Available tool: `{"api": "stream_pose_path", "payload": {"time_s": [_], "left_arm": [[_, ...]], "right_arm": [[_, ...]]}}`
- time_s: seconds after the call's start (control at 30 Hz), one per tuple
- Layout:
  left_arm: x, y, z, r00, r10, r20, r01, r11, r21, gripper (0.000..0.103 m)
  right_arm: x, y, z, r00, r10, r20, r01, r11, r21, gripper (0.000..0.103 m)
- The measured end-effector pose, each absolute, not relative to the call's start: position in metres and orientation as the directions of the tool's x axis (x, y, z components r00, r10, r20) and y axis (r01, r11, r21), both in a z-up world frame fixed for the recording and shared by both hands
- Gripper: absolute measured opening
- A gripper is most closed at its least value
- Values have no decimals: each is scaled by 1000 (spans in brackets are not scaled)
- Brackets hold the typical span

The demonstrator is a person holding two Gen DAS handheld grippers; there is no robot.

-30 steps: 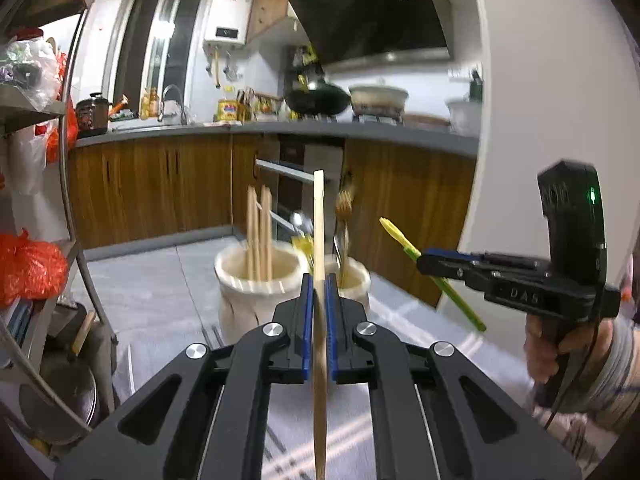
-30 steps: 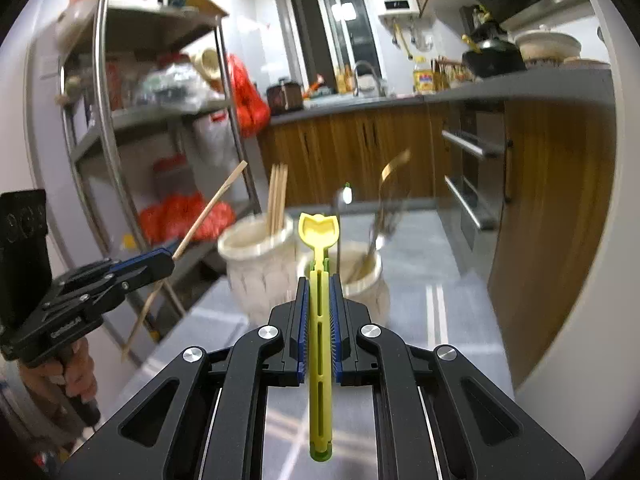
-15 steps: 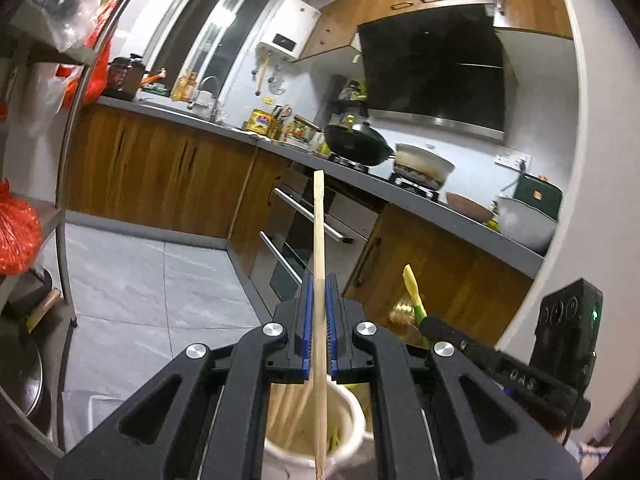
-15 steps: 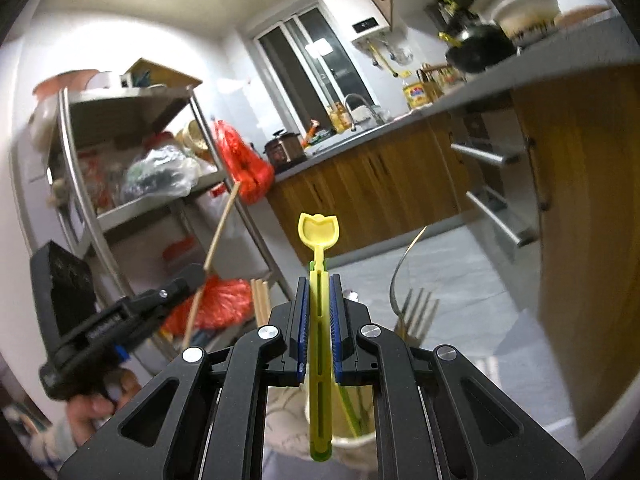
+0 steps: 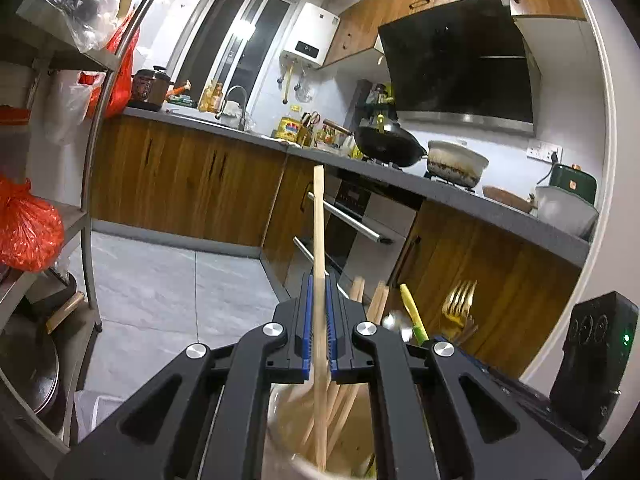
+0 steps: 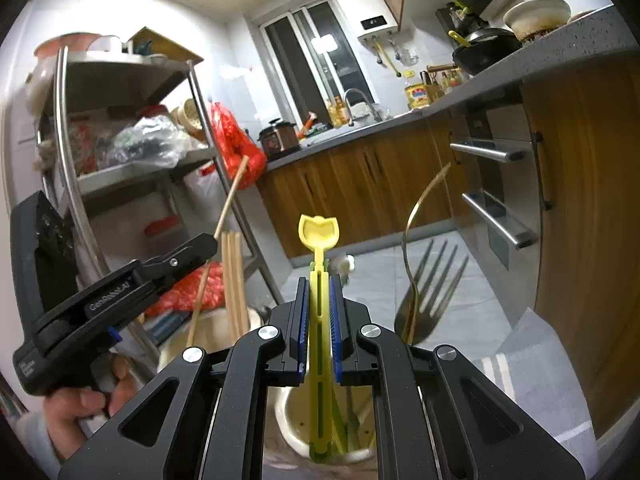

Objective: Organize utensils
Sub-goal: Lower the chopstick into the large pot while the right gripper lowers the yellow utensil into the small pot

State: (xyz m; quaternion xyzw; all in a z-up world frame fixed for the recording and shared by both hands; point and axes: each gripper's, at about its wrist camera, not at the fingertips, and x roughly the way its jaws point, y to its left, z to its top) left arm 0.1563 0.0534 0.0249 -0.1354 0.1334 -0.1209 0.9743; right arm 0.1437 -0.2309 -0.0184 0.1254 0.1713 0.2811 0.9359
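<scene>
My left gripper (image 5: 318,292) is shut on a wooden chopstick (image 5: 319,224) that stands upright, its lower end inside a cream holder (image 5: 280,420) with several other chopsticks (image 5: 380,300). My right gripper (image 6: 319,292) is shut on a yellow plastic spoon (image 6: 319,236), whose lower end dips into a second cream holder (image 6: 292,428). A gold fork (image 6: 432,280) leans out of that second holder. In the right wrist view the left gripper (image 6: 208,242) appears at left, above the chopstick holder (image 6: 216,328). The right gripper's body (image 5: 592,364) shows at the left view's right edge.
A metal shelf rack (image 6: 132,140) with red bags (image 6: 236,140) stands on the left. Wooden cabinets (image 5: 180,188) and an oven with bar handles (image 6: 492,196) run along the far and right side. A striped cloth (image 6: 520,364) lies under the holders. A person's hand (image 6: 84,404) grips the left tool.
Both grippers have moved forward and down over the two holders. The chopstick's lower end and the spoon's lower end have gone into their holders, which now lie right under the jaws.
</scene>
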Motion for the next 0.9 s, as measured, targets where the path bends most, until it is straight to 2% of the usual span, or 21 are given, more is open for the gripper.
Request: {"api": "stream_pose_path", "payload": {"time_s": [0.2, 0.4, 0.6, 0.9], "left_arm": [[138, 57, 15, 922, -295, -252, 222, 934, -280, 6], [130, 58, 17, 918, -312, -245, 239, 927, -288, 6], [130, 56, 16, 912, -320, -258, 247, 928, -278, 6], [130, 56, 14, 908, -321, -269, 246, 929, -276, 6]], "right_arm": [[134, -230, -21, 782, 567, -259, -495, 818, 294, 10], [135, -233, -16, 775, 587, -235, -499, 796, 342, 10], [140, -231, -12, 802, 554, -224, -474, 818, 325, 10], [143, -215, -15, 863, 473, -177, -437, 875, 209, 10]]}}
